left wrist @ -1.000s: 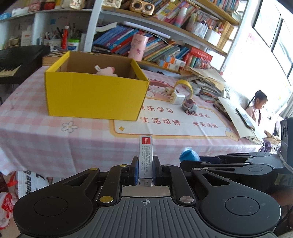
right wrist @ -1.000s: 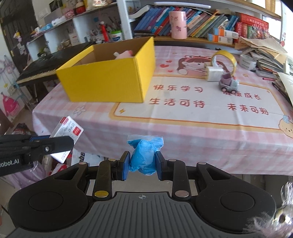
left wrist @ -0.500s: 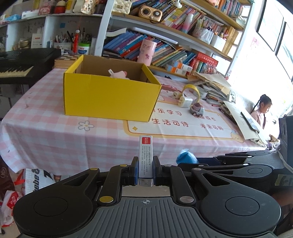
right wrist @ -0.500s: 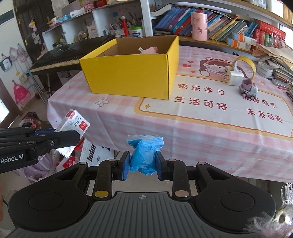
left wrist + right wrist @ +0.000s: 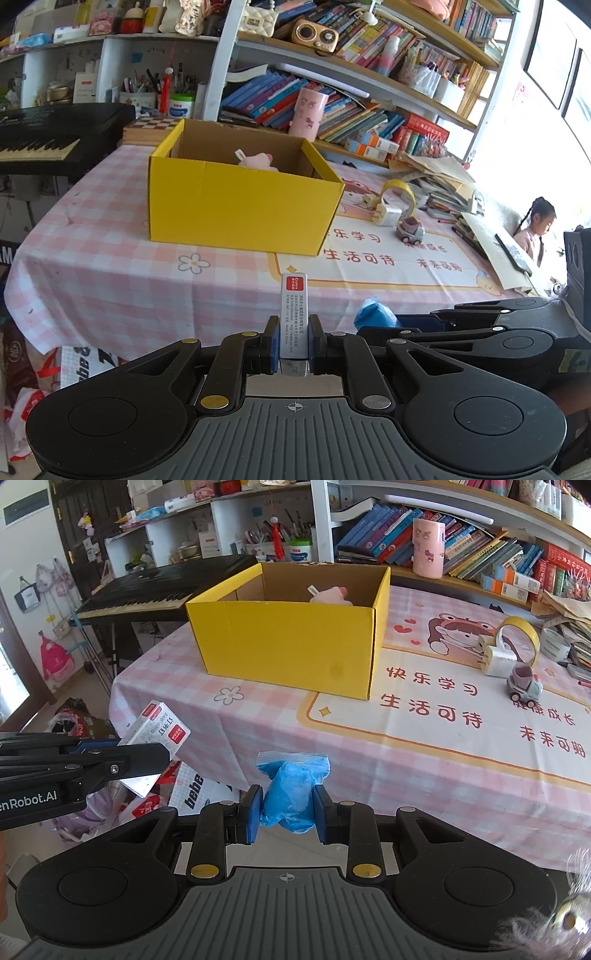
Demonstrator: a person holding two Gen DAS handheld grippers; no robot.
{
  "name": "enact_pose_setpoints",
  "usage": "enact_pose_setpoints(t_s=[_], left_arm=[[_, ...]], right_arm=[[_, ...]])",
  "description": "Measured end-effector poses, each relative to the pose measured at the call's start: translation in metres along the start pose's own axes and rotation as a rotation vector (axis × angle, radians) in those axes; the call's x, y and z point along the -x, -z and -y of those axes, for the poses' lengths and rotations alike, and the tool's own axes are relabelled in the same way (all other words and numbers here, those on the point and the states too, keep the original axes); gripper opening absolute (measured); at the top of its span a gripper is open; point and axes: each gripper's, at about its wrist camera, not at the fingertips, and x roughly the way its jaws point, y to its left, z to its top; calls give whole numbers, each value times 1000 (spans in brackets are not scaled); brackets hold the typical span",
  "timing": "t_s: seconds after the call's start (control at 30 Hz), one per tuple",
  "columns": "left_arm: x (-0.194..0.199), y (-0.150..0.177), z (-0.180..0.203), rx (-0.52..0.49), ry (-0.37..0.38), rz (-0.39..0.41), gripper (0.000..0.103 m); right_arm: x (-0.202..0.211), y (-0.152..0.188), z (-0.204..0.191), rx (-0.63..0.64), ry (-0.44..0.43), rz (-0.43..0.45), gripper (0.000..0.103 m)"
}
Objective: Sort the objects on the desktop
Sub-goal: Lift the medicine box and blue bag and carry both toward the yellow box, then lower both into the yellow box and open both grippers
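Yellow box (image 5: 240, 206), pink toy (image 5: 258, 161) half hidden inside, staple box (image 5: 293, 317) gripper-covered below.

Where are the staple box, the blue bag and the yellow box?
staple box (image 5: 293, 317), left wrist view, narrow printed side.
blue bag (image 5: 291, 794), right wrist view, bulging middle.
yellow box (image 5: 288, 646), right wrist view, front wall.

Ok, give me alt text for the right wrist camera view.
The right gripper grips a blue plastic bag before a pink checked table holding an open yellow box. At left, another gripper holds a small white carton.
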Motion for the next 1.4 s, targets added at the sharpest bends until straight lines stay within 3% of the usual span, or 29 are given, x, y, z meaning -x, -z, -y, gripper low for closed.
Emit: enact_pose_setpoints(t_s=[0.47, 0.7, 0.93, 1.13, 1.4], left_arm=[[-6, -7, -7, 19, -13, 0, 13], [-13, -27, -14, 33, -42, 46, 13], [-26, -76, -20, 5, -82, 147, 13], [-54, -111, -21, -14, -107, 186, 13], [-102, -144, -23, -2, -153, 180, 13]], right_arm=[[-11, -12, -6, 23, -35, -27, 26], [-20, -29, -6, 80, -54, 2, 26], [-26, -80, 9, 104, -82, 109, 26], [-38, -132, 29, 149, -92, 195, 26], [-80, -176, 54, 236, -108, 186, 26]])
